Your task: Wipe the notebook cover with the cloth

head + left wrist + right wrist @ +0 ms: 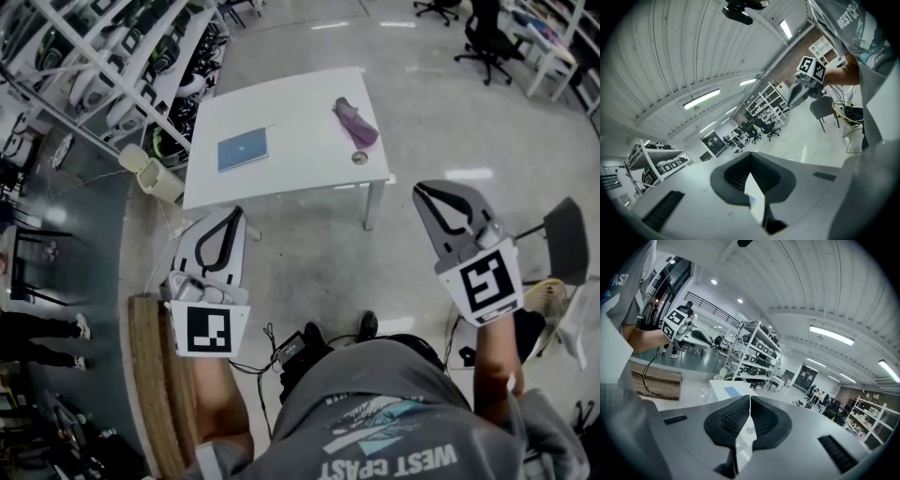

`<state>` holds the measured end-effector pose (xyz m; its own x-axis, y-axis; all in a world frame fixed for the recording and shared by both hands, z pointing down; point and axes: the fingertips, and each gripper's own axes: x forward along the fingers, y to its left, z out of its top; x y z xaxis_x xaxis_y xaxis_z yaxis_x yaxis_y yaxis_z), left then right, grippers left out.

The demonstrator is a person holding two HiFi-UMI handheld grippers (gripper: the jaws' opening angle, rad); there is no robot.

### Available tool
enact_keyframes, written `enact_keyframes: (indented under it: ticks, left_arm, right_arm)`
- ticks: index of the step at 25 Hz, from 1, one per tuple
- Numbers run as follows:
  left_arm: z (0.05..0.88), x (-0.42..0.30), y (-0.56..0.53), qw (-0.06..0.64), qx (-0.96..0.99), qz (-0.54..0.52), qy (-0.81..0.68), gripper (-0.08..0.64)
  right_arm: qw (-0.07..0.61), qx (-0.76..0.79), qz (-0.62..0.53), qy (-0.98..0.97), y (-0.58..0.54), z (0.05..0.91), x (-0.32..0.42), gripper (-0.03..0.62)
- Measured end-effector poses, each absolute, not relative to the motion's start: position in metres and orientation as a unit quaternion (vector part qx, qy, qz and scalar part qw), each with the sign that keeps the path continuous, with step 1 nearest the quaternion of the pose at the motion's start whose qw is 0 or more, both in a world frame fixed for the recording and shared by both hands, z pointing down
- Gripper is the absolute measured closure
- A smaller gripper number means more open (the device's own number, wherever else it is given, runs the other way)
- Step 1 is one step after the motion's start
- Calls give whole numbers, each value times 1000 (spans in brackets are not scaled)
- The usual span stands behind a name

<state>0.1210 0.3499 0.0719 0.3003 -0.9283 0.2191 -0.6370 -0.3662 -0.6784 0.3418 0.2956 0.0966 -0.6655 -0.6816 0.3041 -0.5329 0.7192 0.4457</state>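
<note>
Left gripper [228, 214]: low in front of my body, its 2 jaws closed tip to tip, nothing between them.
Right gripper [419, 187]: raised at my right, jaws pressed together as well, empty.
Where I stand: well apart from the white table [300, 159], with bare floor between us.
Notebook [243, 149]: blue, flat on the table's left half, cover up, untouched.
Small round thing [360, 157]: near the table's front edge, just beside the cloth; I cannot tell what it is.
Cloth [356, 123]: purple, bunched on the right half, well apart from the notebook.
Step, as I judge it: wiping not begun; the cloth has to be picked up first.
Risk 1: reaching in with closed jaws would only shove the cloth along.
Risk 2: a careless grab could knock the round thing off the edge.
Risk 3: the notebook looks thin and light; unpinned, it may slide under the wipe.
</note>
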Motion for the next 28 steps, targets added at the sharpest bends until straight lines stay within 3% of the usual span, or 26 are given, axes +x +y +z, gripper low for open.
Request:
enact_keyframes:
  ticks: [15, 28]
  left_arm:
    - [88, 115, 292, 236, -769, -314, 504, 558]
    - [86, 35, 198, 244, -797, -283, 475, 558]
  right_arm:
    - [238, 336, -176, -894, 238, 112, 330, 561]
    - [256, 370, -168, -877, 162, 104, 248, 560]
